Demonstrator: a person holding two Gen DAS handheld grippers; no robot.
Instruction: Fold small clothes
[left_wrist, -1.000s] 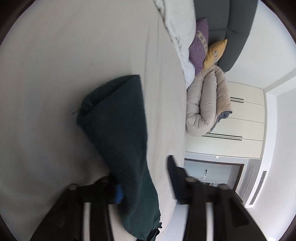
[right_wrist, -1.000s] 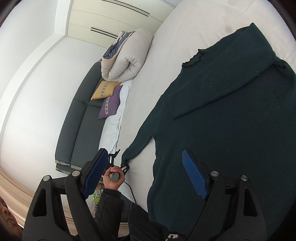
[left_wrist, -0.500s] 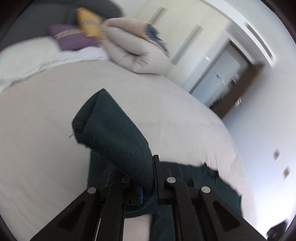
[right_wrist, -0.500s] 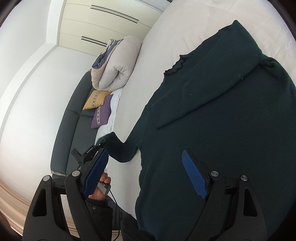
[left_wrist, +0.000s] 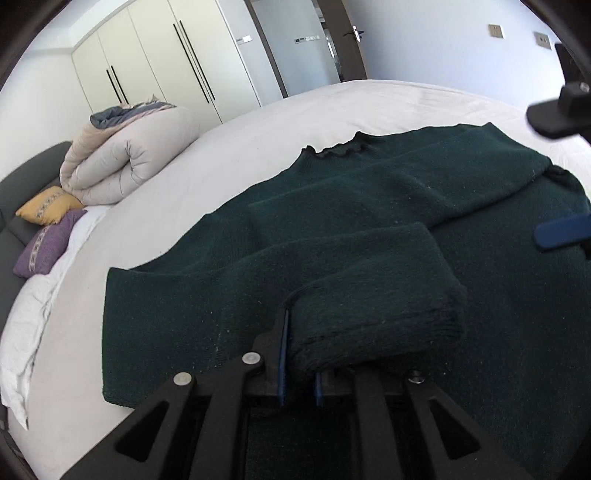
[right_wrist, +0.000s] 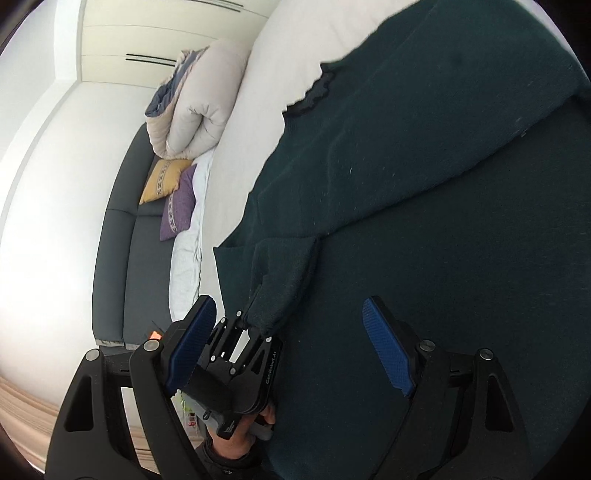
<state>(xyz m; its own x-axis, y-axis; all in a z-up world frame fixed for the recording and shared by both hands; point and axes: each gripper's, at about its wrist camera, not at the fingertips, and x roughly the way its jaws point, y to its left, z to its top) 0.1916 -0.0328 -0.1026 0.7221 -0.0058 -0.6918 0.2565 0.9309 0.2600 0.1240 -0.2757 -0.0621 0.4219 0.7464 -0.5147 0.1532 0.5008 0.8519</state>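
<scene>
The left gripper (left_wrist: 297, 363), its jaws easing open, pinches a sleeve (left_wrist: 369, 295) over the sweater (left_wrist: 480, 350); at three o'clock the right gripper (right_wrist: 291, 347) gapes empty.

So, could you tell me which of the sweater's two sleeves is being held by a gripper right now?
The sleeve on the pillows' side: its cuff is between the opening jaws of the left gripper. The other sleeve lies folded flat across the sweater's chest, untouched.

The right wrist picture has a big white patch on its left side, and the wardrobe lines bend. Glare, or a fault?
Right wrist view: the pale wall is washed out by bright light, so that is glare; the dark green sweater stays readable. Left wrist view: evenly lit, sharp on the sleeve; the wardrobe lines and the bed edge curve from the fisheye lens.
</scene>
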